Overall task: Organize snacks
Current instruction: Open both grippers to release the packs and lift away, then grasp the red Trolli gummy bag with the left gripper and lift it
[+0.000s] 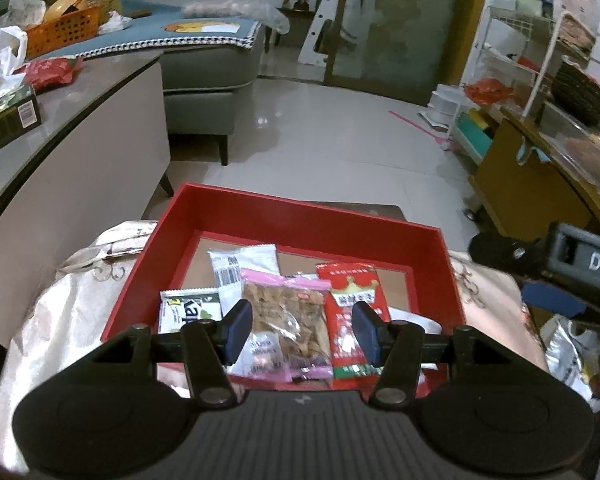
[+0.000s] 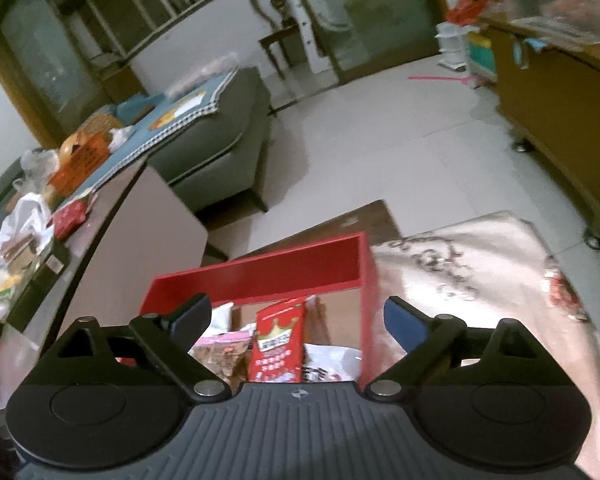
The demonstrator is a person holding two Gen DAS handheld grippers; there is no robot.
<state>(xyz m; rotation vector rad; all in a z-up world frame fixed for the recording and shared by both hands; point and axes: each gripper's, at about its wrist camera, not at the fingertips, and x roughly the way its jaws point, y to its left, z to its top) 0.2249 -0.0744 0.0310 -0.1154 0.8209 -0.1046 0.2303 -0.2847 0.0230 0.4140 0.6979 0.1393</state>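
A red box (image 1: 300,216) stands on a table with a shiny pale cloth (image 1: 60,312). Snack packets lie in it: a clear pink-edged pack of brown snacks (image 1: 288,320), a red packet with a crown (image 1: 352,312), a white packet with a barcode (image 1: 244,268) and a green-and-white packet (image 1: 188,308). My left gripper (image 1: 302,334) is open and empty, just above the near packets. My right gripper (image 2: 296,324) is open and empty over the red box (image 2: 260,268), near its right wall; the red packet (image 2: 278,344) and the pink-edged pack (image 2: 224,352) lie below it.
A silver foil bag (image 1: 572,356) lies on the cloth to the right, under the other gripper's body (image 1: 580,264). A long grey counter (image 1: 84,92) with bags, an orange basket (image 1: 64,30) and a dark carton stands left. A grey sofa (image 1: 208,68), tiled floor and a wooden cabinet (image 1: 520,184) lie beyond.
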